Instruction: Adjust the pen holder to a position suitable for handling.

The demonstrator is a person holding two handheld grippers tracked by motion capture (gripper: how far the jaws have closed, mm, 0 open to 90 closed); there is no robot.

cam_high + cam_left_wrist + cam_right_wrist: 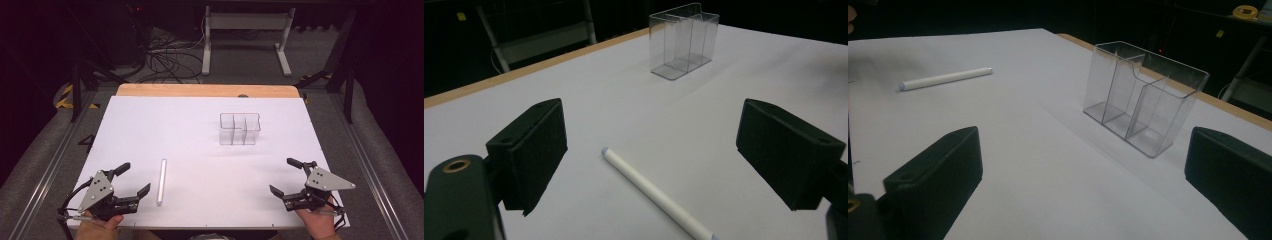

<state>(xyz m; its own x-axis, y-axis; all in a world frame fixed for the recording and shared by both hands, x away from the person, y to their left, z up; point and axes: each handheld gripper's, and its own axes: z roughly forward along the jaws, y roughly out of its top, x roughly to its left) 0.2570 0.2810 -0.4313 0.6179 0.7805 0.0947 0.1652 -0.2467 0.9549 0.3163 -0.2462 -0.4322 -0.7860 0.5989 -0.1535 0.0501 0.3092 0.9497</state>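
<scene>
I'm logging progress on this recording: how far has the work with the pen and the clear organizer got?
Nothing looks done yet: the white pen lies flat on the table, apart from the clear organizer, whose compartments are empty. Nothing is in hand: the left gripper sits open beside the pen without touching it, and the right gripper is open near the table's edge. Gripping the pen, and probably putting it in the organizer, remains.

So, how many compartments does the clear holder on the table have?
3, side by side in the clear holder: one at each end, one in the middle. All look empty.
</scene>
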